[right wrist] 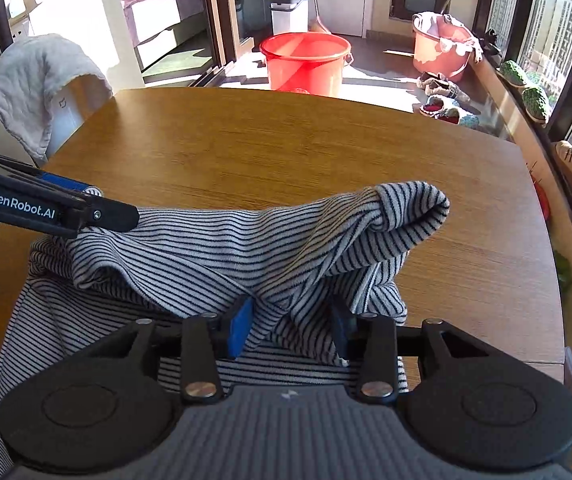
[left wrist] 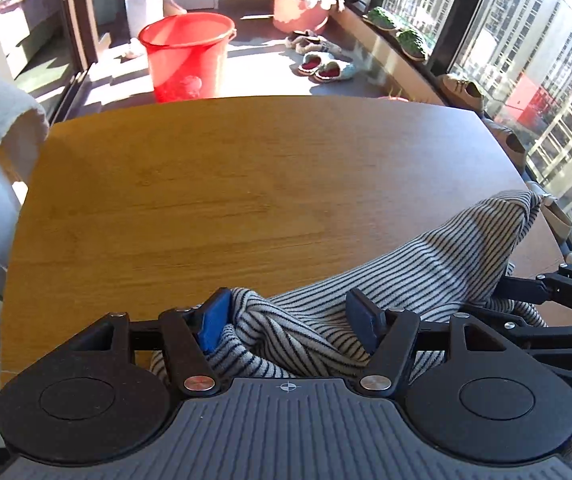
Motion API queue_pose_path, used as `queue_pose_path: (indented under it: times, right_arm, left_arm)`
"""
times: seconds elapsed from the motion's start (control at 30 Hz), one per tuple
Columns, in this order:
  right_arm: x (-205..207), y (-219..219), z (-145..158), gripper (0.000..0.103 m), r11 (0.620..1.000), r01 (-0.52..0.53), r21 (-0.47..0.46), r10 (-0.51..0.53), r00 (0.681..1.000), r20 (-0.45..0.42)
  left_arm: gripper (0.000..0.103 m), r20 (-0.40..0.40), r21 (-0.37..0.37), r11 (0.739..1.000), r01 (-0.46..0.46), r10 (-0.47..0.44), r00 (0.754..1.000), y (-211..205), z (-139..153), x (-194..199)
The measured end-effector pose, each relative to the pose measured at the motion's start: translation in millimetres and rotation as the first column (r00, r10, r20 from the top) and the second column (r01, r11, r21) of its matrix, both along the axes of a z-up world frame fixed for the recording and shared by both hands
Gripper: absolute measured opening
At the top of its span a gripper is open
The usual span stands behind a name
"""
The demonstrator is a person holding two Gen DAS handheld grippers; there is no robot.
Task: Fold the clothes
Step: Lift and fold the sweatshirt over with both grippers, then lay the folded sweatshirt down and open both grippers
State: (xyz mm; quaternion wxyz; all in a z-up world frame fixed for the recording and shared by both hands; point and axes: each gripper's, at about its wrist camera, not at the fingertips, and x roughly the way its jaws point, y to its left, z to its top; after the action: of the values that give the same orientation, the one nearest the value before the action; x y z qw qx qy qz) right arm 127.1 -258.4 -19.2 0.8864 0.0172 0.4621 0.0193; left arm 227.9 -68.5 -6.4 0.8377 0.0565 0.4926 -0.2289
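Left wrist view, garment: grey knit garment with thin dark stripes (left wrist: 426,264), bunched on the near right part of the round wooden table (left wrist: 206,200).
Garment form: rumpled, one folded end raised in a peak (right wrist: 410,208); lower layer lies flat toward the near edge.
Left gripper (left wrist: 294,320): jaws spread, cloth lying between the blue pads; left pad (left wrist: 214,320) touches the fabric, right pad stands clear of it.
Right gripper (right wrist: 290,328): jaws parted with a fold of cloth between them; pressure on the cloth cannot be told.
Table surroundings: red plastic bucket (left wrist: 188,60) and pink plastic tub (left wrist: 300,4) on the floor beyond; slippers (left wrist: 324,68) near the window.
Left side: white cloth (right wrist: 42,84) draped over a chair.
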Motion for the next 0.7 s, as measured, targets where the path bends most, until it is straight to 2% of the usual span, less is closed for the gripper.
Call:
queue_pose_path:
  times: [0.13, 0.2, 0.27, 0.33, 0.43, 0.53, 0.57, 0.6, 0.63, 0.7]
  right_arm:
    - [27, -9, 13, 0.039, 0.999, -0.011, 0.033, 0.011, 1.0, -0.013]
    - [33, -19, 38, 0.039, 0.998, 0.029, 0.061, -0.031, 0.999, 0.037]
    - [39, -30, 58, 0.045, 0.995, 0.081, 0.061, -0.086, 0.992, 0.088]
    - [56, -46, 66, 0.061, 0.985, 0.152, 0.085, -0.159, 0.984, 0.08]
    - [96, -65, 48, 0.061, 0.962, 0.227, 0.152, -0.225, 0.974, -0.034]
    - [125, -66, 20, 0.061, 0.946, 0.286, 0.151, -0.258, 0.949, -0.18]
    - [127, -63, 11, 0.057, 0.942, 0.293, 0.165, -0.258, 0.944, -0.205]
    - [125, -62, 8, 0.036, 0.939, 0.287, 0.188, -0.249, 0.947, -0.204]
    - [121, -60, 8, 0.03, 0.938, 0.272, 0.215, -0.23, 0.952, -0.2]
    - [110, -55, 13, 0.026, 0.946, 0.242, 0.217, -0.208, 0.963, -0.17]
  left_arm:
    - [0.069, -0.014, 0.0, 0.999, -0.036, 0.036, 0.999, 3, -2, 20]
    - [0.069, -0.018, -0.001, 0.999, -0.041, 0.041, 0.999, 4, -2, 23]
    - [0.069, -0.016, -0.003, 0.999, -0.039, 0.039, 0.999, 5, -2, 23]
    - [0.068, -0.014, -0.005, 0.999, -0.038, 0.038, 0.999, 5, -2, 22]
    - [0.068, -0.012, -0.006, 0.999, -0.04, 0.04, 0.999, 6, -1, 21]
    - [0.068, -0.011, -0.003, 0.999, -0.04, 0.04, 0.999, 11, 2, 16]
    - [0.068, -0.011, -0.002, 0.999, -0.04, 0.04, 0.999, 13, 3, 15]
    - [0.068, -0.013, -0.011, 0.998, -0.058, 0.058, 0.998, 20, 8, 13]
    - [0.067, -0.014, -0.024, 0.996, -0.085, 0.084, 0.996, 29, 15, 12]
    - [0.072, -0.027, -0.06, 0.986, -0.156, 0.154, 0.988, 49, 29, 10]
